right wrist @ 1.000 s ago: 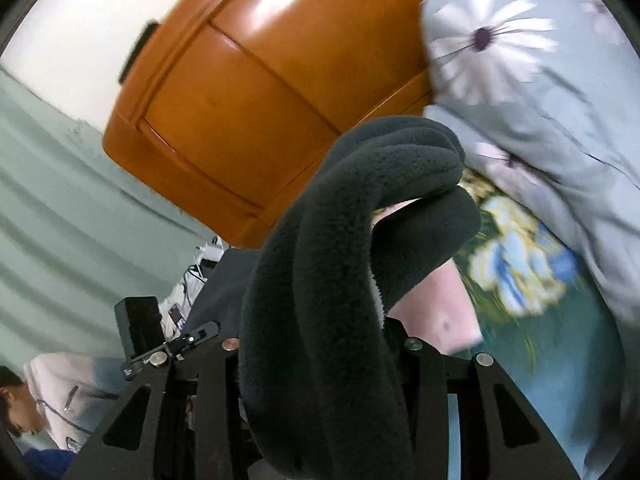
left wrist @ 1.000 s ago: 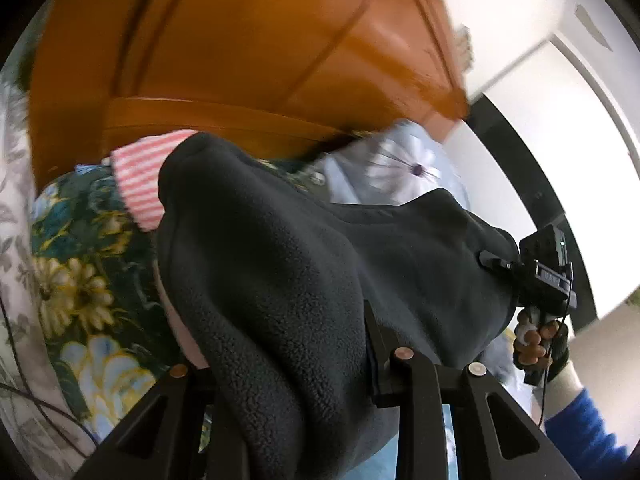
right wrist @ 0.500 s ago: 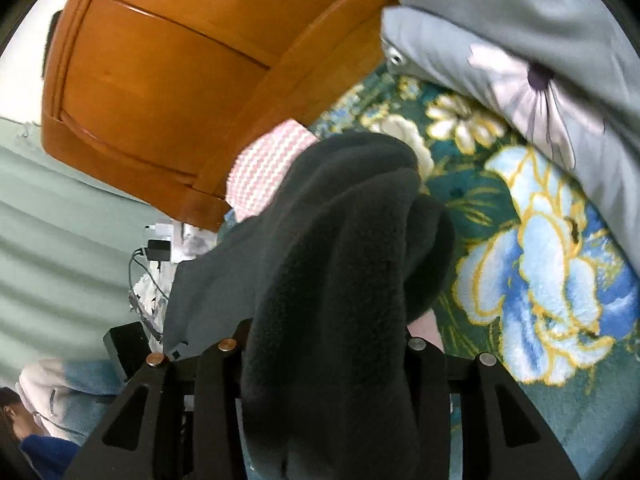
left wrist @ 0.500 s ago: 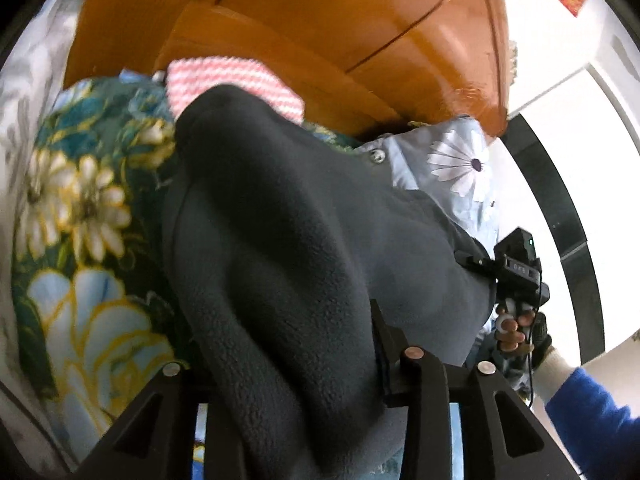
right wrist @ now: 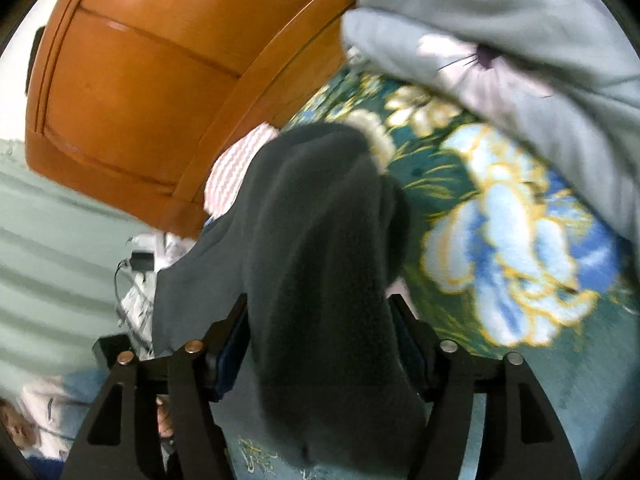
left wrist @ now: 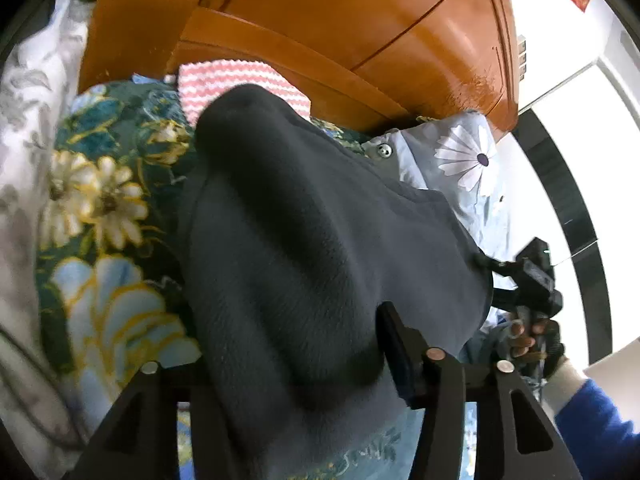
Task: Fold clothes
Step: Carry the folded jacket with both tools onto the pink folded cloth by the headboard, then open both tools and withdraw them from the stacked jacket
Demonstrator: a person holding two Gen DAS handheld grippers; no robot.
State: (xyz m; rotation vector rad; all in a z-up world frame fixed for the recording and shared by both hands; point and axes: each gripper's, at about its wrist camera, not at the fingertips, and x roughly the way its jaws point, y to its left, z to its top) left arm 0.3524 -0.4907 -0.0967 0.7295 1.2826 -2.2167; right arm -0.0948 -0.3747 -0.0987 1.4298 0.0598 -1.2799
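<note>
A wooden headboard (left wrist: 320, 32) is seen behind a bed covered by a flowered bedspread (left wrist: 100, 200). A dark fleece garment (left wrist: 300, 240) is draped on the bedspread in front of the headboard, over a pink striped cloth (left wrist: 224, 84). Folds of the garment lie between the jaws of the left hand-held gripper (left wrist: 288, 368) and the right hand-held gripper (right wrist: 320, 344); both are opening, the pads no longer pressed on it.
</note>
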